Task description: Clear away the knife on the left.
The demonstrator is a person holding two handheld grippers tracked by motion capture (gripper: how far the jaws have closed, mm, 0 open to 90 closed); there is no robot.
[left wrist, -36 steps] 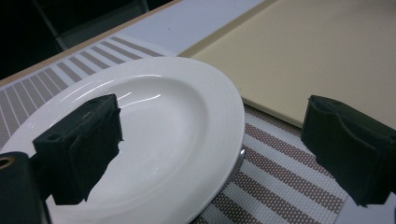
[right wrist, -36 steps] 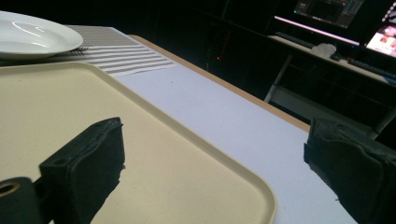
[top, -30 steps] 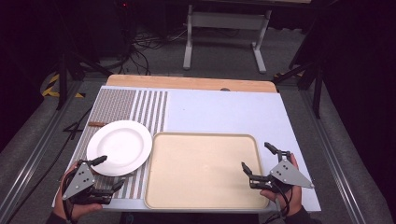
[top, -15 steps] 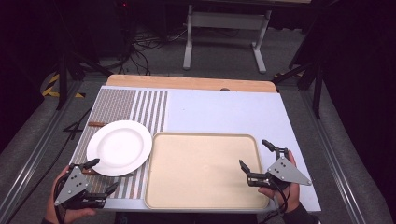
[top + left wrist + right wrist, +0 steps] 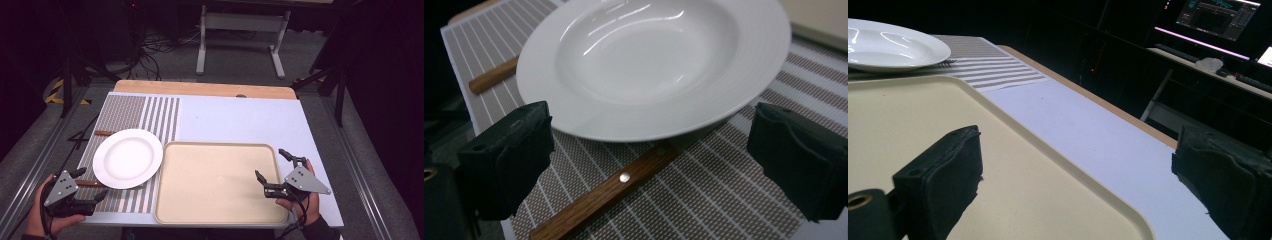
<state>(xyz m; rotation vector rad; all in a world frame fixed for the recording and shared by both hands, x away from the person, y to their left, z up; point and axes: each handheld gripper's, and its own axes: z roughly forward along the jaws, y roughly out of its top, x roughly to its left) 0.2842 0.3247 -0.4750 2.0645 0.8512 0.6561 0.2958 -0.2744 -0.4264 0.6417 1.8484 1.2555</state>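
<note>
Seen from the high view: white plate (image 5: 128,158) resting on the striped placemat (image 5: 131,120), just left of the beige tray (image 5: 220,185), rim close to the tray's edge. Left gripper (image 5: 86,189) held low at the tabletop's (image 5: 240,120) near-left corner, just below and left of the plate, jaws spread wide, nothing between them. Right gripper (image 5: 274,167) held over the tray's right edge, well apart from the plate, jaws likewise wide apart and empty. Two short brown ends poking out from under the plate, one at its upper left, one at its lower left; too small from above to tell more.

Made plain in the left gripper view: a wooden handle (image 5: 604,195) with a metal rivet, lying on the placemat and running under the plate's near rim, with a second wooden end (image 5: 493,80) emerging at the plate's far left side. Plate shown there as deep, with a broad rim, sitting between and beyond the two black jaws, untouched by either.

Added by the right gripper view: tray surface bare beneath the jaws, the plate off at far left beyond the tray, and metal fork tines (image 5: 945,62) peeking out from under the plate's rim on the placemat. Dark monitors (image 5: 1220,17) past the tabletop's far edge.
</note>
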